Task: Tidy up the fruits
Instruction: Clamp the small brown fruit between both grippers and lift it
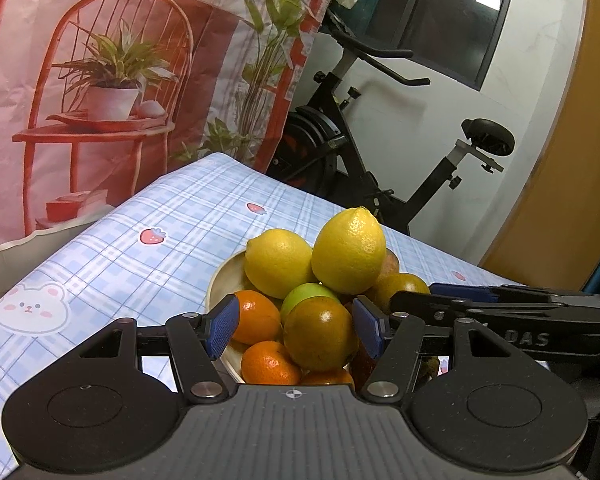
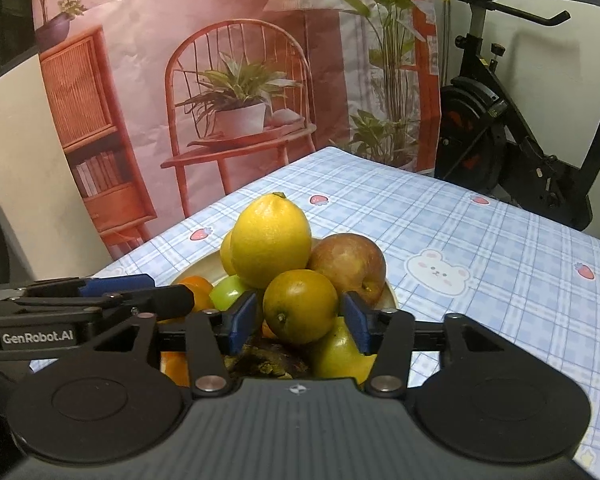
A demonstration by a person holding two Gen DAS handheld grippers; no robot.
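Right gripper (image 2: 299, 316): fingers spread either side of a greenish orange (image 2: 300, 306) atop the heap, pads close but no pressing is made out. Left gripper (image 1: 294, 326): fingers parted, nothing pinched, framing the same fruit. The fruits are piled in a pale bowl (image 1: 224, 280) on the counter (image 1: 112, 264). A gentle lift-off is advised, since the lemon (image 2: 272, 240) and apple (image 2: 350, 266) lean nearby. Open cloth lies left and right; the far counter edge is well apart.
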